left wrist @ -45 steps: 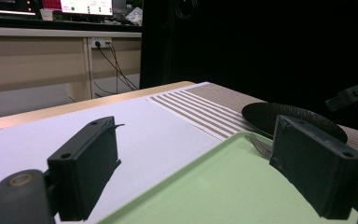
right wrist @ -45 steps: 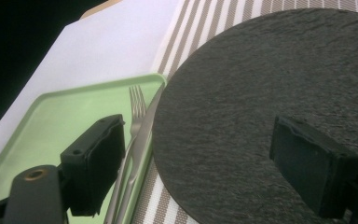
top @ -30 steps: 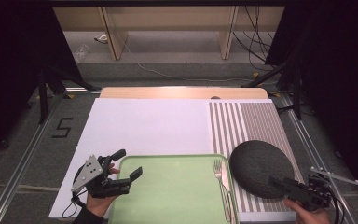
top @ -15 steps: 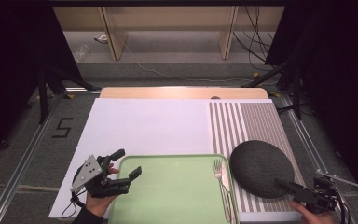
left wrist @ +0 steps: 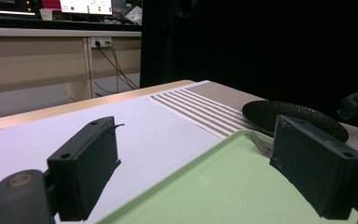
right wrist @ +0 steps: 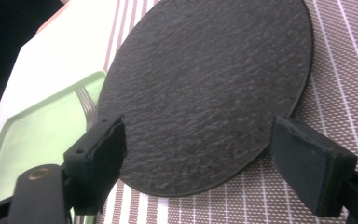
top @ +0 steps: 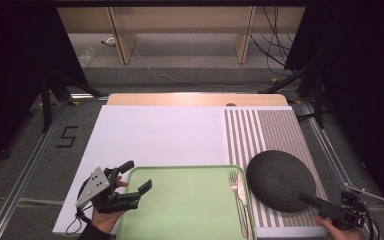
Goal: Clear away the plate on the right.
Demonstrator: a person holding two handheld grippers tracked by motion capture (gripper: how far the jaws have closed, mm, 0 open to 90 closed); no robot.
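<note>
A round black textured plate [top: 279, 180] is laid on the striped placemat [top: 265, 135] at the table's right, just beside the green tray [top: 190, 210]. A fork [top: 238, 192] is seen along the tray's right edge, near the plate. The right gripper [right wrist: 198, 168] is held just short of the plate's near rim, jaws spread wide. The left gripper [top: 132, 182] is held wide apart over the tray's left edge.
</note>
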